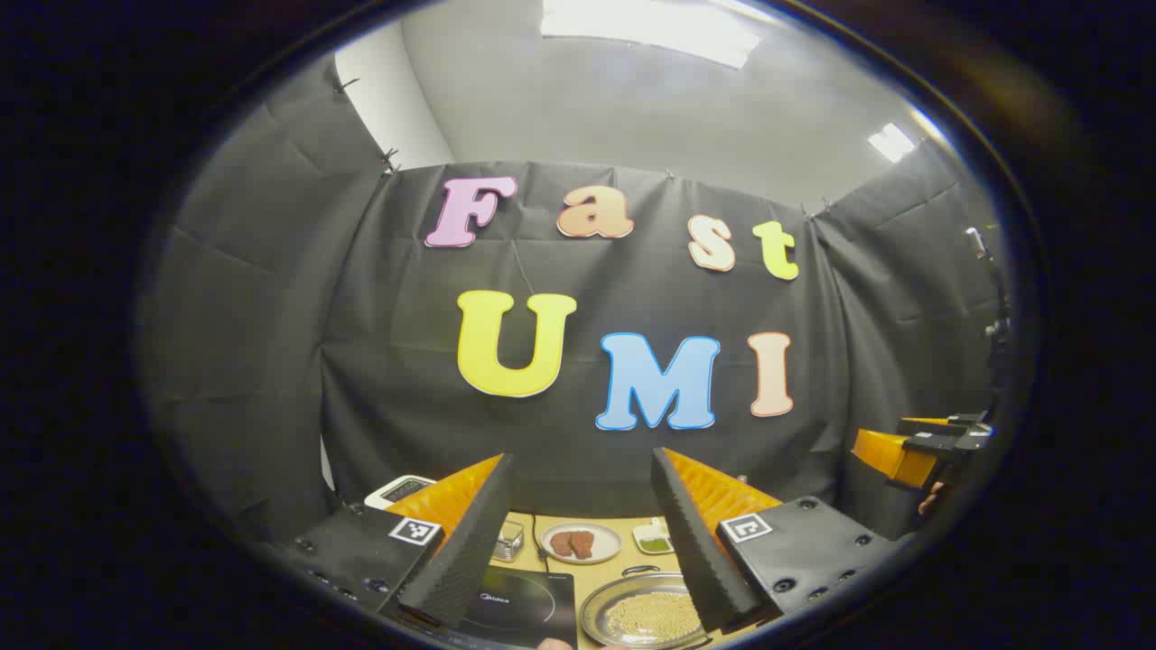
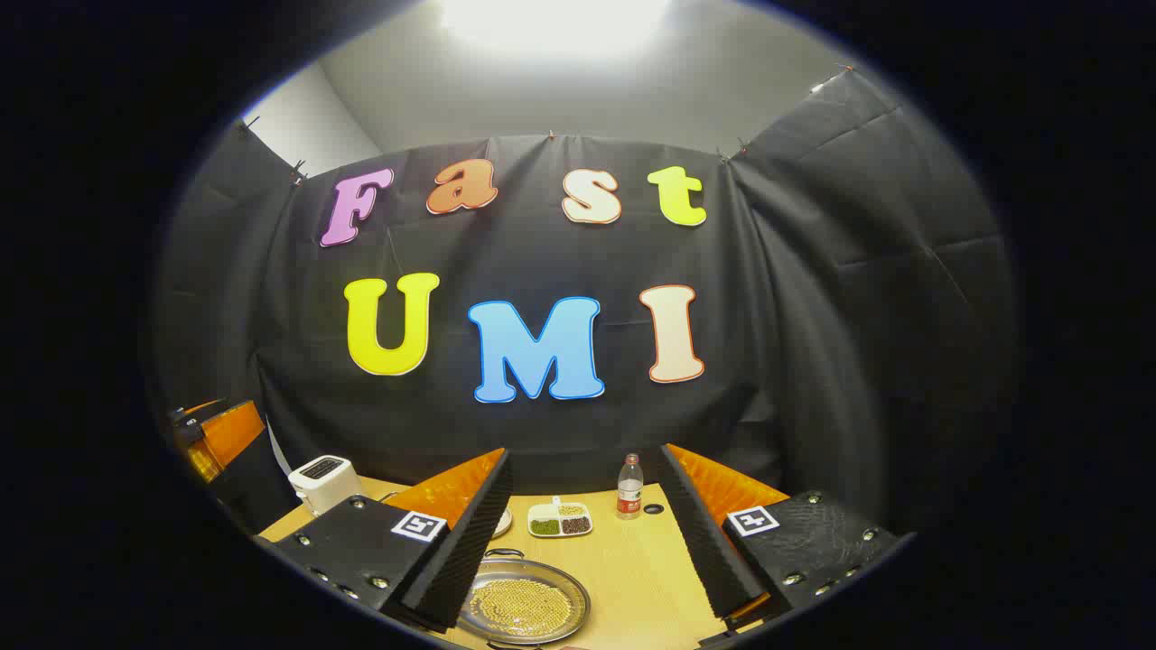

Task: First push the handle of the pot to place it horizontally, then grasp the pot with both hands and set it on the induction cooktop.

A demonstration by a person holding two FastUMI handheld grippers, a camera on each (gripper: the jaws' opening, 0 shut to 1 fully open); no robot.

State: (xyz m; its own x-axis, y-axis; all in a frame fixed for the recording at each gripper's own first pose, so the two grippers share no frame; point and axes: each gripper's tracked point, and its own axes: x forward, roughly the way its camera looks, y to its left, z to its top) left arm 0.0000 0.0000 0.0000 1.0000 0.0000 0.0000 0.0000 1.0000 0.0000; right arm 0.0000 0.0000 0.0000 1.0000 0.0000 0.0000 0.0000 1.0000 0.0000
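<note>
**Both grippers raised above the counter, pot not yet on the cooktop**

The left gripper [image 1: 578,533] is held high over the pale wooden counter [image 2: 632,569], its jaws standing wide apart with nothing between them. In the left gripper view, the shallow round metal pot [image 1: 646,614] filled with small yellowish grains sits on the counter low in the picture, just to the right of the flat black induction cooktop [image 1: 524,605]; the two are close together, but the pot rests on the wood, not on the cooktop. A thin dark loop handle [image 1: 639,570] shows at the pot's far rim. Beyond them lie a round white plate with two reddish-brown pieces [image 1: 580,543], a small clear container [image 1: 508,540] and a white divided dish holding something green [image 1: 654,540]. A white appliance [image 1: 397,489] stands at the far left of the counter.

The right gripper [image 2: 587,533] also hangs above the counter with its jaws spread wide and empty. In the right gripper view the pot lies below and left of centre, partly behind the left finger. Farther back stand the divided dish and a clear plastic bottle with a red label [image 2: 629,487].
</note>
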